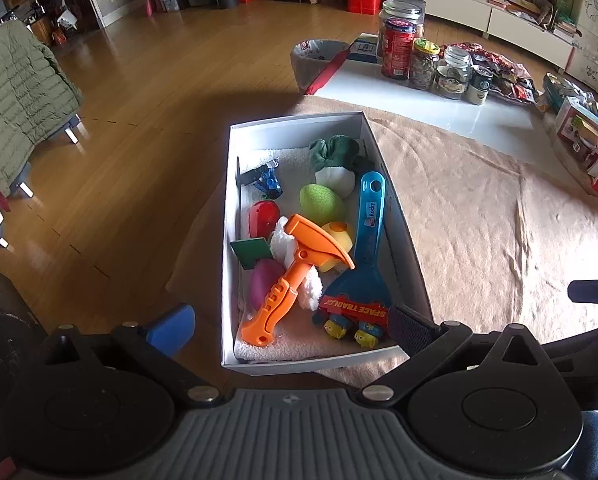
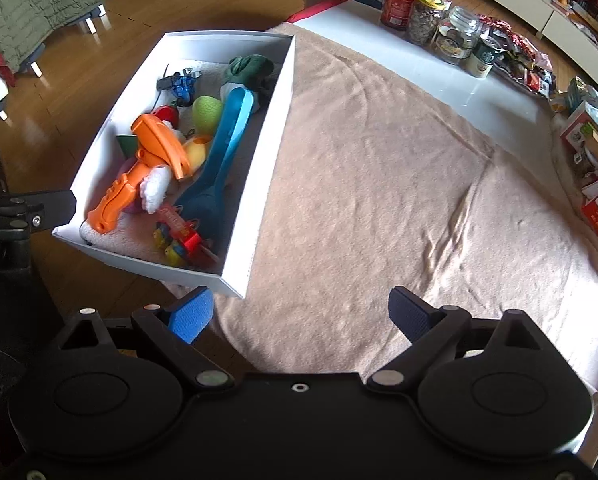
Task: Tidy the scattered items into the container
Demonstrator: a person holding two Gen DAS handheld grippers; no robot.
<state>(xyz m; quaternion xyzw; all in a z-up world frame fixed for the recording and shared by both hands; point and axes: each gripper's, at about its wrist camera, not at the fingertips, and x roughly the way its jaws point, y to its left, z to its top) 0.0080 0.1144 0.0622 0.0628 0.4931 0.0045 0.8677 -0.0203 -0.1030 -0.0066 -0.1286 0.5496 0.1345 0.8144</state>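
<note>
My left tongs are spread wide and hold nothing, hovering over the near end of the white box. One blue pad sits outside the box's left wall, the dark pad at its near right corner.

My right tongs are also spread and hold nothing, above the tan cloth covering the bench, just right of the box's near corner.

The box sits at the left edge of the cloth. Inside it, on a pale towel lining:
- orange toy axe, lying diagonally, head on top of a white fluffy piece
- blue toy scoop along the right wall, handle pointing to the far end
- red "SPACE TRAIN" toy at the near right, on the scoop's blade
- green egg mid-box, yellow cup-shaped toy just nearer
- red piece, dark green flat piece and a pink egg along the left wall
- small blue toy vehicle at far left
- dark green plush with a white piece at far right

I see no toys on the cloth outside the box.

Beyond the cloth, on the bare white bench top: a row of jars and snack packets.
</note>
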